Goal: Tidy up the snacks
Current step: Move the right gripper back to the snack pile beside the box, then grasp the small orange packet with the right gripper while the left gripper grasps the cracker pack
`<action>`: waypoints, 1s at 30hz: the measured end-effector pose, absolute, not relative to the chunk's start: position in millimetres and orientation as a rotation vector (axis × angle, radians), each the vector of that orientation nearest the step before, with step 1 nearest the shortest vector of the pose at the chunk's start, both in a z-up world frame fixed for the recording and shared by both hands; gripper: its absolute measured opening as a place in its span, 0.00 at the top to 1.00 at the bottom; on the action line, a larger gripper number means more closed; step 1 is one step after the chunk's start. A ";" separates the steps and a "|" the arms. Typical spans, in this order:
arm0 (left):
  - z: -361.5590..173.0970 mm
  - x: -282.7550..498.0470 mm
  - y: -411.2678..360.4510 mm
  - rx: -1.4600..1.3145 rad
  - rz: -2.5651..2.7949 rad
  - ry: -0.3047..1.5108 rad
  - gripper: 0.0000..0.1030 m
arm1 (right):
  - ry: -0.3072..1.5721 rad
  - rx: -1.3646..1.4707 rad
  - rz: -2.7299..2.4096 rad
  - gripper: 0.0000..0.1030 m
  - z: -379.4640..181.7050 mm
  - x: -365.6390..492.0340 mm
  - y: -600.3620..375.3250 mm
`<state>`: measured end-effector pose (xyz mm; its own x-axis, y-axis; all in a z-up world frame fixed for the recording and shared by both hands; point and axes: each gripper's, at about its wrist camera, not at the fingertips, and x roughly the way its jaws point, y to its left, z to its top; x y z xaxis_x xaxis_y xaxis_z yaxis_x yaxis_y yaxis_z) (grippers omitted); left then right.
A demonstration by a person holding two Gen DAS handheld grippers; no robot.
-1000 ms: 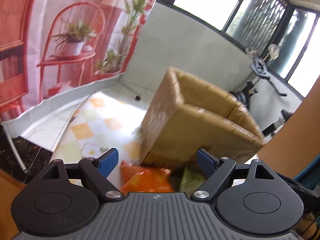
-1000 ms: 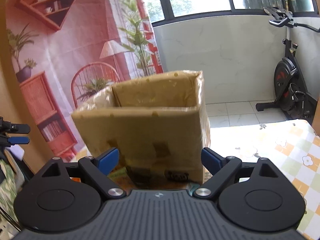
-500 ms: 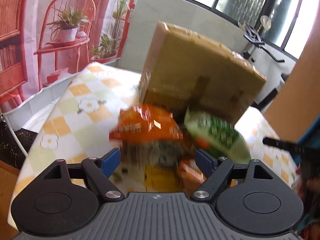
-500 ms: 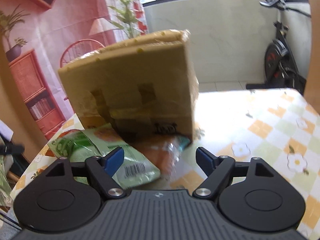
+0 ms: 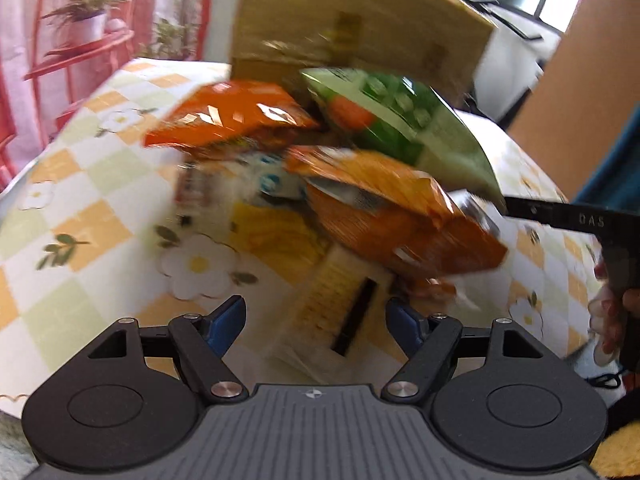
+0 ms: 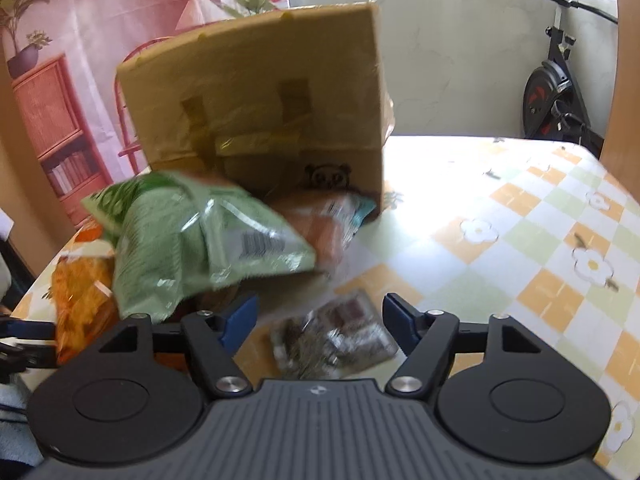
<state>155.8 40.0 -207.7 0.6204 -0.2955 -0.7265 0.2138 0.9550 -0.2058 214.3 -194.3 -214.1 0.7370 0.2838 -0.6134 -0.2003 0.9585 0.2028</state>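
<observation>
A brown cardboard box with tape patches [image 6: 256,92] stands tipped on the table covered by a yellow, green and white checked flower-print cloth [image 6: 520,216], its underside facing the right wrist camera and its lower edge lifted over a heap of snack packets; a small bear-face print shows near that edge. In the right wrist view, a pale green foil snack bag with a barcode [image 6: 192,244] lies across the front of the heap, an orange crinkled snack bag [image 6: 80,292] sits just beside it at the left, and an orange-and-teal packet [image 6: 332,216] pokes out from under the box edge. A clear wrapped packet with dark contents [image 6: 332,336] lies flat on the cloth, apart from the heap and between the blue pads of the right gripper [image 6: 320,316], whose jaws stand wide apart, holding nothing. The left wrist view (heavily motion-blurred) shows the same box [image 5: 352,20] behind a bright green bag [image 5: 404,124], an orange bag at the upper left of the pile [image 5: 228,116], a larger orange bag in front [image 5: 392,212], a white-and-blue packet [image 5: 272,180] between them and a yellow packet [image 5: 276,232] beneath. The left gripper [image 5: 316,320] is also spread open and empty, hovering short of the pile; whether its pads touch the lowest blurred packet cannot be told. A dark handle held by a hand [image 5: 612,316] enters at the right edge of that view. Behind the table hangs a pink printed backdrop with shelves and plants [image 6: 72,40], and an exercise bike [image 6: 556,92] stands by the white wall.
</observation>
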 end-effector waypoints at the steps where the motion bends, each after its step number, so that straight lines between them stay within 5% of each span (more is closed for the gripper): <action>1: -209.3 156.4 36.5 -0.083 -0.304 0.859 0.27 | 0.691 0.120 0.273 0.30 -215.2 210.8 -192.6; 15: -220.0 146.6 6.7 0.058 -0.236 0.849 0.44 | 0.725 0.087 0.300 0.33 -236.4 195.0 -181.1; 30: -215.6 136.2 25.4 -0.019 -0.089 0.837 0.45 | 0.734 0.040 0.320 0.33 -246.4 187.8 -175.4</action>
<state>136.2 25.4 -215.6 0.6666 -0.0862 -0.7405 0.0712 0.9961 -0.0519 187.8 -175.3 -246.4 0.6965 0.3005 -0.6516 -0.2726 0.9508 0.1471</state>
